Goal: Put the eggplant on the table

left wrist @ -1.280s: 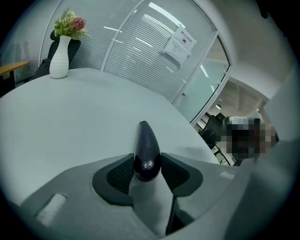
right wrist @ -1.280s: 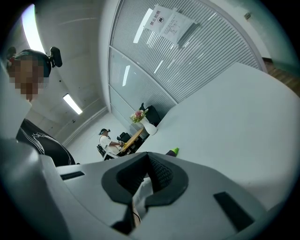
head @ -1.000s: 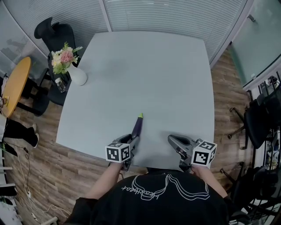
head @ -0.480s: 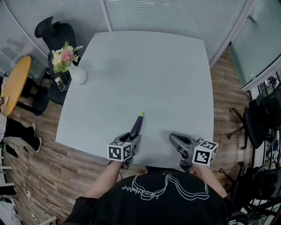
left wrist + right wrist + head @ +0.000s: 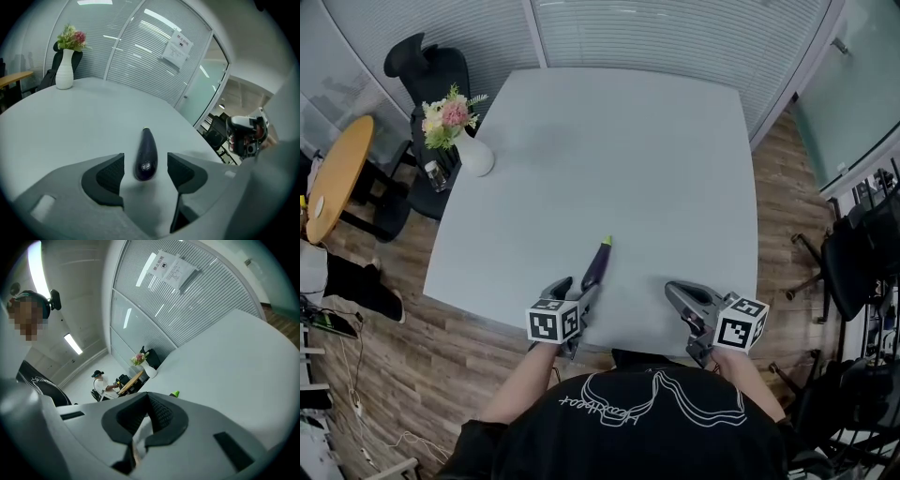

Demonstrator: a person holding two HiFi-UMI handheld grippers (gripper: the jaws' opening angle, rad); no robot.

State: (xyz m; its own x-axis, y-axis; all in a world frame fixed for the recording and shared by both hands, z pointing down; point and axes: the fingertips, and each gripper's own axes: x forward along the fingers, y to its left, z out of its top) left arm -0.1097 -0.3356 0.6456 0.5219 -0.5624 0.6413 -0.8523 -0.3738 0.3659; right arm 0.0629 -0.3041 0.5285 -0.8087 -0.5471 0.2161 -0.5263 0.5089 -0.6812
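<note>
The eggplant (image 5: 146, 154) lies flat on the table (image 5: 656, 169), close to the near edge and a little left of centre, with its green stem end pointing away from the person. Its rounded dark end sits between the jaws of the left gripper (image 5: 574, 292). Those jaws have just been opening and now stand wide apart, with a gap showing on each side, so neither pad touches the skin. The right gripper (image 5: 677, 292) hovers over the same near edge, off to the right and apart from the eggplant, its jaws together with nothing between them. A vase (image 5: 476, 157) of flowers stands at the far left corner, well away. The placing itself looks done: the eggplant rests on the table and the grip is let go. What seems left is only to draw the left gripper back without nudging the eggplant.
</note>
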